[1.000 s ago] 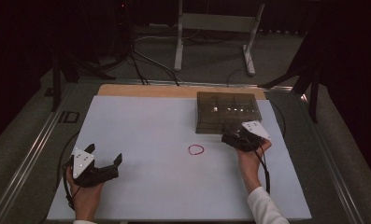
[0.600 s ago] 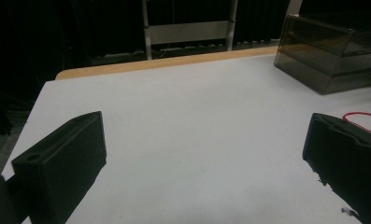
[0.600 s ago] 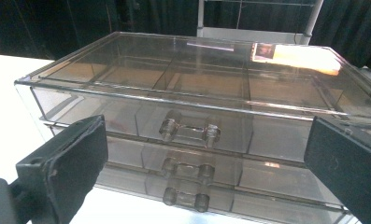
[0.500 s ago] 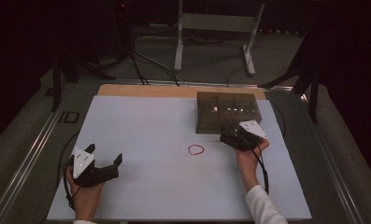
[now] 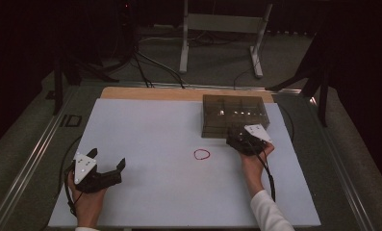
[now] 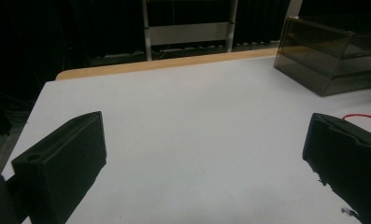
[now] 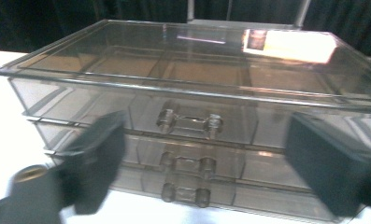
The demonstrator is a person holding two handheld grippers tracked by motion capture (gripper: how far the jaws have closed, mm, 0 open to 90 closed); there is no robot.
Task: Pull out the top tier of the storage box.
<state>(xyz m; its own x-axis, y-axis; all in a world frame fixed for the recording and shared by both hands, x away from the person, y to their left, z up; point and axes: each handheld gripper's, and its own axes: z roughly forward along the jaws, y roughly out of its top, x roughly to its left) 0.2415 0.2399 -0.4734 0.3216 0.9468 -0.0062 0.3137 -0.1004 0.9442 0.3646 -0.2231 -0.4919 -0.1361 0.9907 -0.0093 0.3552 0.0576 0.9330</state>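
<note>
Dark room, white table mat [image 5: 169, 144]. The smoky clear drawer box [image 5: 234, 114] sits at the mat's far right, with three stacked handles [image 7: 189, 122] on its front. Your right gripper [image 7: 197, 154] faces that front; its jaws have just been closing but remain wide with nothing pinched. Centre on one handle, go in level, then close. The left gripper [image 5: 104, 168] idles wide open, well left of the box. The red rubber band [image 5: 201, 154] lies just in front of the box.
</note>
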